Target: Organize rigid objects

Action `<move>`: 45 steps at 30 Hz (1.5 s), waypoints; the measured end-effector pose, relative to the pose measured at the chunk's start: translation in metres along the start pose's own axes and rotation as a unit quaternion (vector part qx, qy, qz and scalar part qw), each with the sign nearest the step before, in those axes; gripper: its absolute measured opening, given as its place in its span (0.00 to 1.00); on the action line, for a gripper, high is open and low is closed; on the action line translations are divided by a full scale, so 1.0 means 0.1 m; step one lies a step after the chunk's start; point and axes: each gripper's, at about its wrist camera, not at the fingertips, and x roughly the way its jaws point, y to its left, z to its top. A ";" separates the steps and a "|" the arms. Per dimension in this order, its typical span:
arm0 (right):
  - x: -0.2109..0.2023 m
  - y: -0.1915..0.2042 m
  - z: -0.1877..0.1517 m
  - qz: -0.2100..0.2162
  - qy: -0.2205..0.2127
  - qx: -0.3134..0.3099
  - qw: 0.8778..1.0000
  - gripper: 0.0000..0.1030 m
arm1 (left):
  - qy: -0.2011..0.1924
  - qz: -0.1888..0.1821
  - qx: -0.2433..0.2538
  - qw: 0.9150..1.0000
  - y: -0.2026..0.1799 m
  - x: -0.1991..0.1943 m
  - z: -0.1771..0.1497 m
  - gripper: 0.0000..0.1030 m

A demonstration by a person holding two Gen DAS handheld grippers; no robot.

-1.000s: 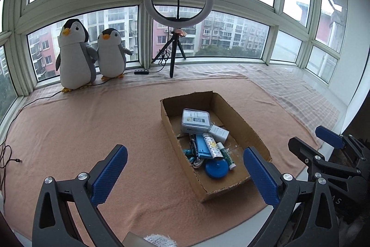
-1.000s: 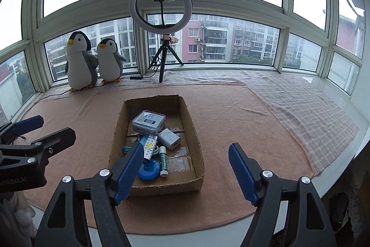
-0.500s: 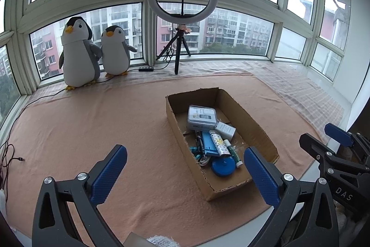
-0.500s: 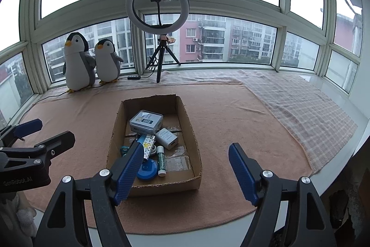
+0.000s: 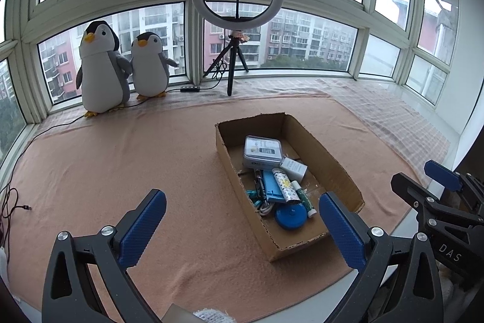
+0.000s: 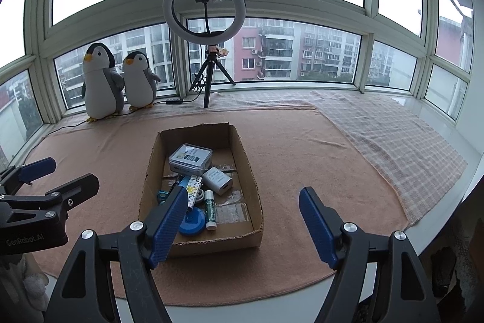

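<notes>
Both the left gripper (image 5: 242,224) and right gripper (image 6: 242,224) hover with fingers spread wide and empty above the peach blanket (image 5: 121,156), where the cardboard box (image 6: 251,171) holds a tin (image 6: 190,158), charger (image 6: 218,180) and blue disc (image 6: 191,221).

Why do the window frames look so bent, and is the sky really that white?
Both wrist views are fisheye, so the straight window frames bow. In both, the sky is blown out white, while the cardboard box stays sharp under soft, nearly shadowless daylight.

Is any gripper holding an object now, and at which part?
Nothing is held. The left gripper and the right gripper are both open and empty; the items lie in the cardboard box.
</notes>
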 end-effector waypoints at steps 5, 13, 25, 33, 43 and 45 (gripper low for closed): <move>-0.01 0.00 0.00 0.000 0.000 0.001 1.000 0.70 | -0.001 -0.001 0.001 1.000 -0.02 -0.01 0.00 0.99; 0.00 -0.01 0.01 -0.001 0.001 0.001 1.000 0.70 | 0.000 -0.002 0.001 1.000 -0.02 -0.01 0.00 0.99; 0.02 -0.03 -0.01 -0.003 0.004 0.003 1.000 0.70 | 0.001 -0.004 0.004 1.000 -0.04 0.00 -0.01 0.99; 0.04 -0.04 -0.02 -0.004 0.006 0.004 1.000 0.70 | 0.002 -0.007 0.011 1.000 -0.07 0.03 -0.01 0.99; 0.05 -0.04 -0.02 -0.004 0.007 0.005 1.000 0.70 | 0.001 -0.007 0.013 1.000 -0.07 0.04 -0.01 0.99; 0.05 -0.05 -0.02 -0.004 0.007 0.005 1.000 0.70 | 0.002 -0.007 0.013 1.000 -0.06 0.05 -0.02 0.99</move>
